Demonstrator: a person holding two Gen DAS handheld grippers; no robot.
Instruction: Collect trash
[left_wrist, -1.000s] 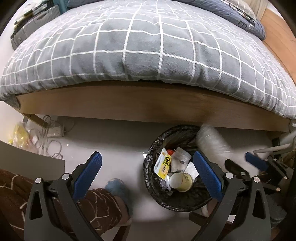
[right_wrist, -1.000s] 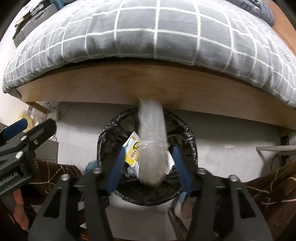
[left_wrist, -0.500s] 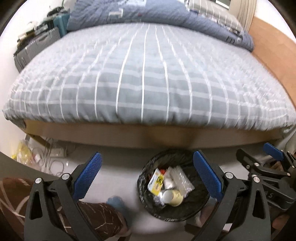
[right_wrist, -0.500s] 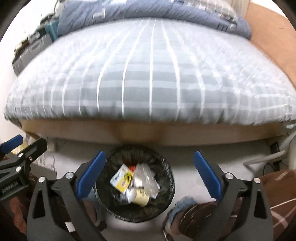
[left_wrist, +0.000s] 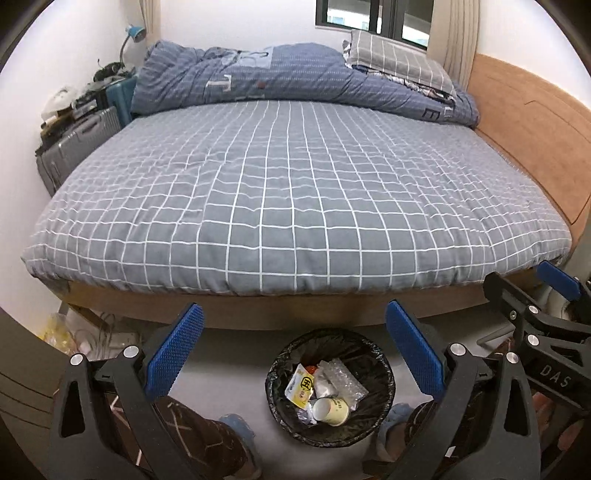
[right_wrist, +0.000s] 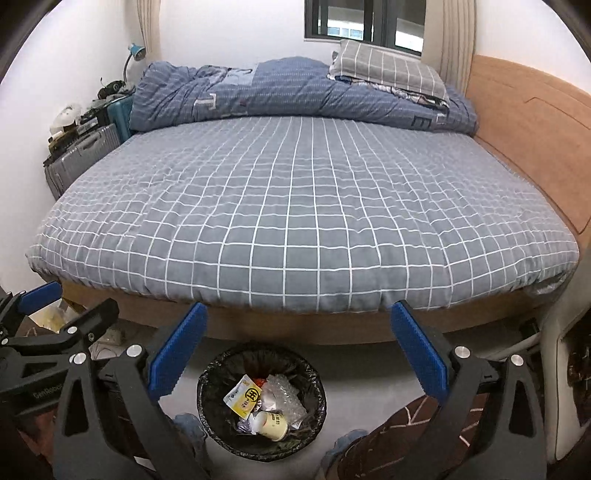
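A black-lined trash bin (left_wrist: 384, 369) (right_wrist: 317, 384) stands on the floor in front of the bed. It holds a yellow packet (left_wrist: 301, 386) (right_wrist: 245, 397), a paper cup (left_wrist: 330, 410) (right_wrist: 273, 424) and a clear bubble-wrap piece (left_wrist: 341, 378) (right_wrist: 282, 393). My left gripper (left_wrist: 293, 345) is open and empty, raised above the bin. My right gripper (right_wrist: 297, 343) is open and empty, also above the bin. The right gripper shows at the right edge of the left wrist view (left_wrist: 532, 295); the left one shows at the left edge of the right wrist view (right_wrist: 66, 306).
A bed (left_wrist: 288, 192) with a grey checked cover fills the view, with a blue duvet (left_wrist: 295, 77) and a pillow (left_wrist: 395, 62) at the back. Suitcases (left_wrist: 77, 144) stand at its left. Cables and a power strip (left_wrist: 110, 336) lie under the bed corner. The person's feet (left_wrist: 236, 428) flank the bin.
The clear bubble-wrap piece left the right gripper and now lies in the bin. Both grippers rose and tilted up from the bin, so the whole bed shows.
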